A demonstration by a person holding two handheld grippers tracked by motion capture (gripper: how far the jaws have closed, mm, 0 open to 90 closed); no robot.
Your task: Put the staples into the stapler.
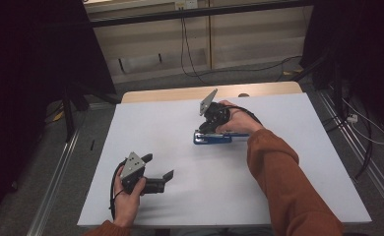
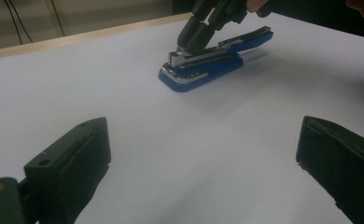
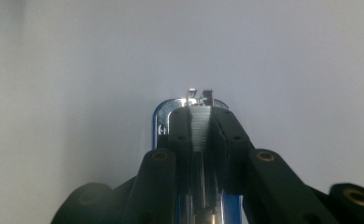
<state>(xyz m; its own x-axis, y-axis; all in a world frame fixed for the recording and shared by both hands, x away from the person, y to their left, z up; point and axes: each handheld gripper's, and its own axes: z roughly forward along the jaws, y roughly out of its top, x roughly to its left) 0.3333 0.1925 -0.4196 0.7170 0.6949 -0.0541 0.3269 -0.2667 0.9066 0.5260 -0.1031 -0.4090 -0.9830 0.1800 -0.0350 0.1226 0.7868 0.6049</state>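
The right tongs (image 1: 203, 129) pinch the metal staple track of the blue stapler (image 1: 212, 138) lying mid-counter (image 1: 288, 162), while the left tongs (image 1: 158, 169) wait wide open nearer; the stapler looks hard, smooth and slippery, best held by its sides.

It looks like a lab or test room set up for recording. A white-topped table (image 1: 180, 147) stands on grey carpet, black curtains (image 1: 32, 59) hang at both sides, and loose cables (image 1: 190, 54) trail along what seems, dimly, a pale panelled wall.
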